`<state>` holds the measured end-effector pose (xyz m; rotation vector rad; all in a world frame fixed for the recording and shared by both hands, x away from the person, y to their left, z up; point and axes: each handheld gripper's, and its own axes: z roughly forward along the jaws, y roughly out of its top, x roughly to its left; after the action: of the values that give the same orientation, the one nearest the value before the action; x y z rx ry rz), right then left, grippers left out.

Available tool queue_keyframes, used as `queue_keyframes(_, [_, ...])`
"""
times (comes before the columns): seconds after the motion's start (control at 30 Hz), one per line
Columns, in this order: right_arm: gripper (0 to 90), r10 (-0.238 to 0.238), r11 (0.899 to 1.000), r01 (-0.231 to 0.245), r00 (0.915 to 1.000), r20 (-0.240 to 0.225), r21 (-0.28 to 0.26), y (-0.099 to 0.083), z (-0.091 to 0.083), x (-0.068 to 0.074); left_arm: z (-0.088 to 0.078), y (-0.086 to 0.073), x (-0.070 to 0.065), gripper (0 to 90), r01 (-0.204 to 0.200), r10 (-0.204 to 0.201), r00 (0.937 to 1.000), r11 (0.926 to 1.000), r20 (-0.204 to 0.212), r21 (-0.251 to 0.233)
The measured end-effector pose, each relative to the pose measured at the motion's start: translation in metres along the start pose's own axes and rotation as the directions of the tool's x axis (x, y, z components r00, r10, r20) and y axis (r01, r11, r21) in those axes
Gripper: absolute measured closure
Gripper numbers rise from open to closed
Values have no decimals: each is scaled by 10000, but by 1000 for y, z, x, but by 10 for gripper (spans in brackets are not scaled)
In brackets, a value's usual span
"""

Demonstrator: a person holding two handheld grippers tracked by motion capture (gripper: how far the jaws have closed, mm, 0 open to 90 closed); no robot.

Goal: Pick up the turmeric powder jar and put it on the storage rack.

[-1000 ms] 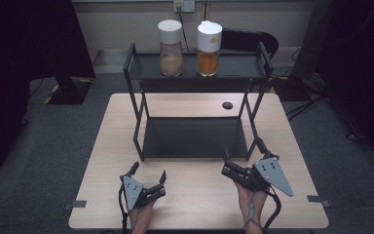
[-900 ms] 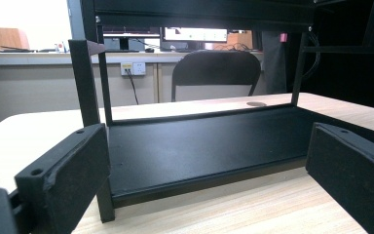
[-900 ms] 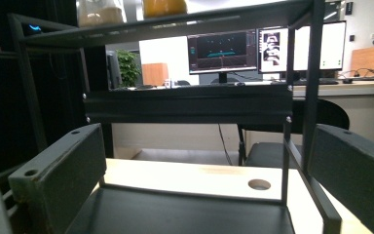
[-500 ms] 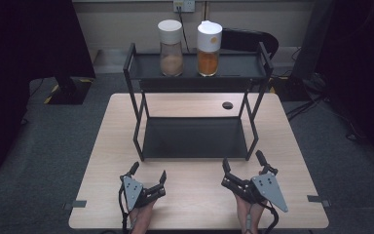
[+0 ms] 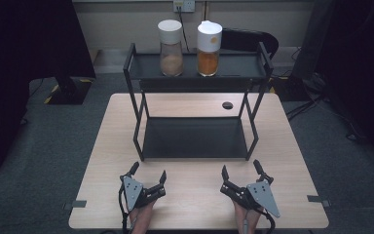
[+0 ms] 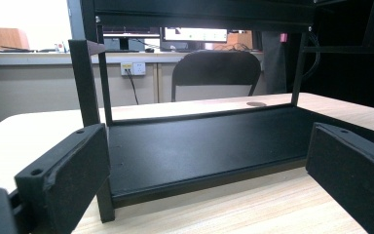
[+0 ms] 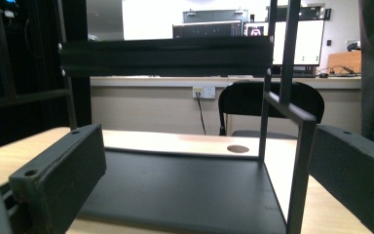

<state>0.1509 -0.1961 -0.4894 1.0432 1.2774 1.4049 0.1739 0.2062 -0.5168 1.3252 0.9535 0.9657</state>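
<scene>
Black two-tier metal rack (image 5: pixel 195 139) is standing mid-table on the light wooden table (image 5: pixel 112 146); left gripper (image 5: pixel 148 174) and right gripper (image 5: pixel 239 171) are resting near its front, both spread wide, grasping nothing.

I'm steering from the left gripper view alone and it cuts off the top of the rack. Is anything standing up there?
Observer: Yes. The high view shows two jars on the rack's top shelf: a jar with a pale filling on the left and a jar with an orange filling on the right, both with white lids.
Operator: Are they touching?
Observer: No, there is a gap between them.
Operator: Where is the other gripper?
Observer: The right gripper rests near the table's front edge, level with the left gripper, jaws open and nothing between them.
Operator: Is the bottom shelf free on the right side too?
Observer: The right gripper view shows the bottom shelf bare.
</scene>
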Motion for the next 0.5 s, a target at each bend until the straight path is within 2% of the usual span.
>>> queue_keyframes(0.23, [0,-36,9995,33,9999,109,314,-12,1,1,0,0,0,19,3,-3,10000,10000,0,0])
queue_keyframes(0.33, [0,96,9985,-101,9999,98,534,-15,3,-1,0,0,0,19,0,0,10000,10000,0,1])
queue_keyframes(0.5, [0,85,9983,-93,9998,154,567,-21,3,-1,0,0,0,19,2,-2,10000,10000,0,0])
